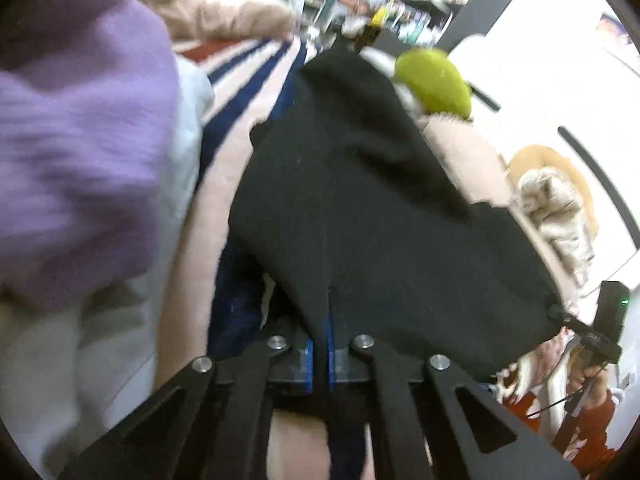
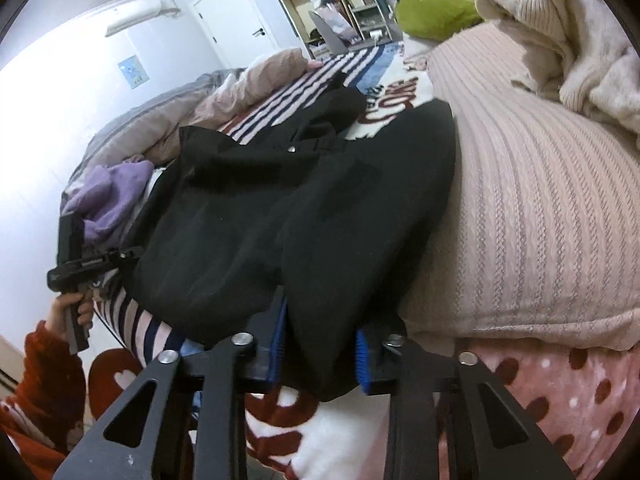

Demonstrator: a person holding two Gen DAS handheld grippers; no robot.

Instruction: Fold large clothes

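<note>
A black garment point(image 2: 304, 216) lies spread on my bed, held at its near edge by both my grippers.

My left gripper point(image 1: 320, 356) has its blue pads pressed together on a thin fold of the cloth; my right gripper point(image 2: 320, 356) pinches a thicker bunch, jaws wider apart. The fabric looks soft, thick and fairly heavy — it will sag, so corners and hems are the places to hold. Around it: a striped blanket point(image 2: 280, 92), a ribbed pink pillow point(image 2: 540, 200), a purple garment point(image 1: 80, 140).

Home bedroom — bed w/ striped blanket point(image 2: 320, 76), pink pillow point(image 2: 532, 208), door point(image 2: 236, 20), cluttered shelves point(image 2: 340, 12).
</note>
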